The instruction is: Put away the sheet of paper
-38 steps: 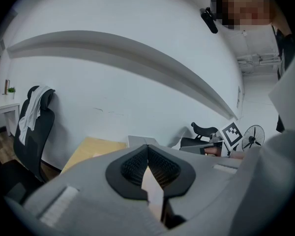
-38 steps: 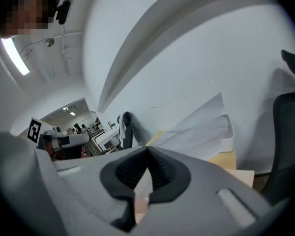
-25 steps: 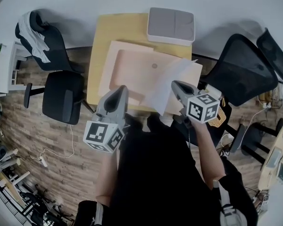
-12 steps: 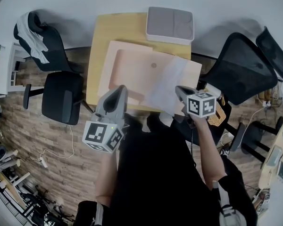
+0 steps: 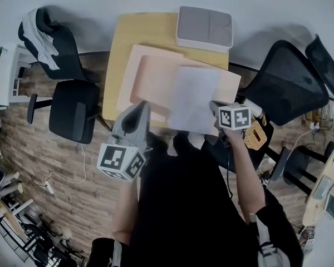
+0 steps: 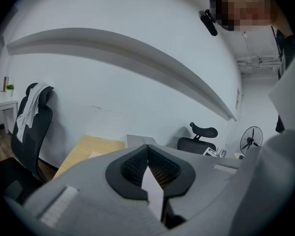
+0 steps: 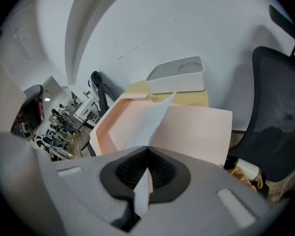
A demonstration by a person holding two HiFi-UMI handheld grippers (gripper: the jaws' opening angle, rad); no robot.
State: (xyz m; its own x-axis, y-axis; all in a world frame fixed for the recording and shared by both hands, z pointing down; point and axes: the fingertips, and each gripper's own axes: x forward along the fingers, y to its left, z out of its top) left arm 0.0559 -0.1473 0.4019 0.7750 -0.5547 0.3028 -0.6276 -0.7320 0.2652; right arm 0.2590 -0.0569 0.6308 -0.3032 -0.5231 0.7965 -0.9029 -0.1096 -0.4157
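Note:
A white sheet of paper [image 5: 192,96] lies spread over an open peach folder [image 5: 150,77] on the wooden table [image 5: 139,29]. My right gripper [image 5: 214,105] is shut on the sheet's near right corner. In the right gripper view the sheet [image 7: 147,119] runs from between my jaws [image 7: 147,149] out over the folder [image 7: 196,127]. My left gripper [image 5: 143,105] hovers at the folder's near edge, shut. In the left gripper view a pale sliver shows between its pads [image 6: 147,147]; I cannot tell what it is.
A grey two-part tray [image 5: 205,28] sits at the table's far edge, also in the right gripper view [image 7: 179,75]. Black office chairs stand on the left [image 5: 72,110] and on the right [image 5: 286,85]. Wood-pattern floor lies around the table.
The sheet has swung left and down from a raised tilt and now lies flatter over the folder. My right gripper moved slightly nearer with it. The left gripper stayed put.

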